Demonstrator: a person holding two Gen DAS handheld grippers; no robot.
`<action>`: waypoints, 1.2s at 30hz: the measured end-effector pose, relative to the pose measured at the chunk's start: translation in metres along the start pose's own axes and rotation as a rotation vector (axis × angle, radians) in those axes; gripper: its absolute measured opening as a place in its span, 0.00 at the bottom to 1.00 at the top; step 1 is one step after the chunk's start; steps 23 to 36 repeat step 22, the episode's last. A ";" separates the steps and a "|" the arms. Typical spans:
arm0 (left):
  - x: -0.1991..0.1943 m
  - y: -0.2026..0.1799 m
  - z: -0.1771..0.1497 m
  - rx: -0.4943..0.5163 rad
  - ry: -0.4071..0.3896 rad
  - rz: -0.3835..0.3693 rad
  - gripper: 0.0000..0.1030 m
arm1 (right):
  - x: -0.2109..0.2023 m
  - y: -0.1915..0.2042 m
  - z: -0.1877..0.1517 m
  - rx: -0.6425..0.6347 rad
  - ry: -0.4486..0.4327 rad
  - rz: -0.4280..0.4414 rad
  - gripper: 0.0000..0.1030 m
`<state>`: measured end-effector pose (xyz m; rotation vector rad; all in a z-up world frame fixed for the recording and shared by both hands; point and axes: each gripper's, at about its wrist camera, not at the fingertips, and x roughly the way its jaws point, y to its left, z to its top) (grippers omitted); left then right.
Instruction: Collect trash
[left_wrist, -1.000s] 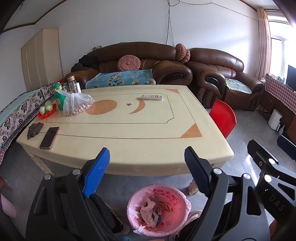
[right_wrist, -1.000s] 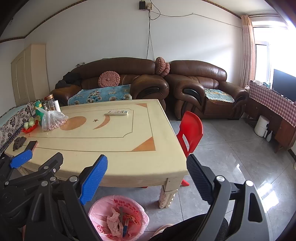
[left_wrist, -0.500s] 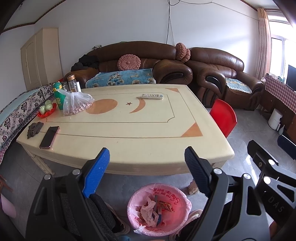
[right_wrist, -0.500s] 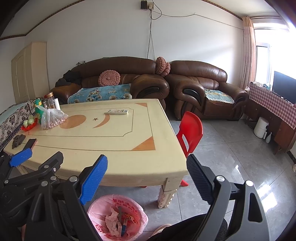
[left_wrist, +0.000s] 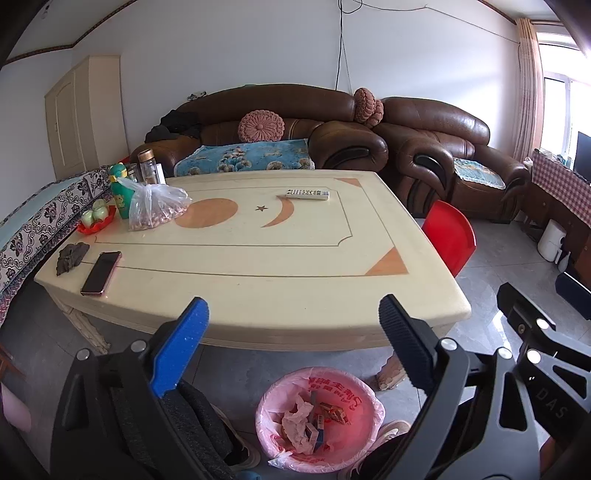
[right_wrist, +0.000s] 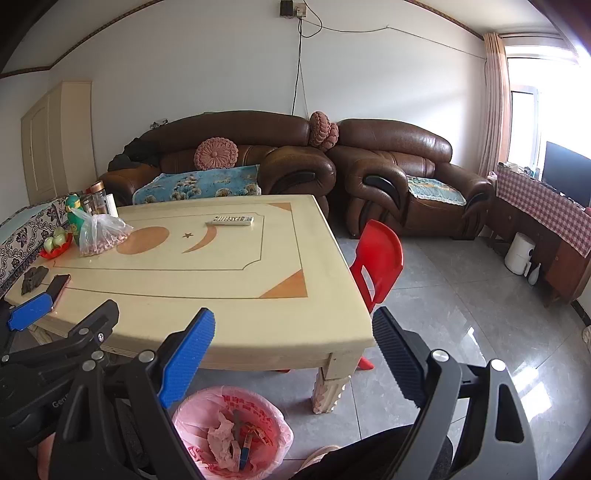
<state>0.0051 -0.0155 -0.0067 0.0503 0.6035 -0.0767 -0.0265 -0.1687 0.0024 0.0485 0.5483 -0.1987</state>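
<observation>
A trash bin lined with a pink bag (left_wrist: 364, 391) stands on the floor in front of the cream table (left_wrist: 295, 295). It holds crumpled paper and small wrappers (left_wrist: 310, 424). It also shows in the right wrist view (right_wrist: 273, 417). My left gripper (left_wrist: 291, 317) is open and empty, held above the bin at the table's near edge. My right gripper (right_wrist: 293, 328) is open and empty, a little to the right, with the left gripper's body (right_wrist: 55, 343) at its lower left.
On the table lie a phone (left_wrist: 101, 272), a dark crumpled object (left_wrist: 70, 255), a plastic bag of nuts (left_wrist: 155, 208), a red dish of fruit (left_wrist: 95, 219), bottles (left_wrist: 147, 171) and a remote (left_wrist: 307, 193). A red chair (left_wrist: 450, 240) stands right; brown sofas (left_wrist: 295, 129) behind.
Both views have shifted very slightly; both grippers stay open and empty above the bin. Nothing on the table has moved.
</observation>
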 end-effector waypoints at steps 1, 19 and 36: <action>0.000 0.000 0.000 0.001 -0.002 0.003 0.89 | 0.000 0.000 0.000 0.001 0.000 0.001 0.83; 0.004 -0.001 -0.001 0.025 0.028 0.016 0.89 | 0.003 -0.002 0.000 0.008 0.002 -0.003 0.83; 0.003 0.000 -0.001 0.027 0.027 0.016 0.89 | 0.002 -0.002 0.001 0.006 0.003 -0.003 0.83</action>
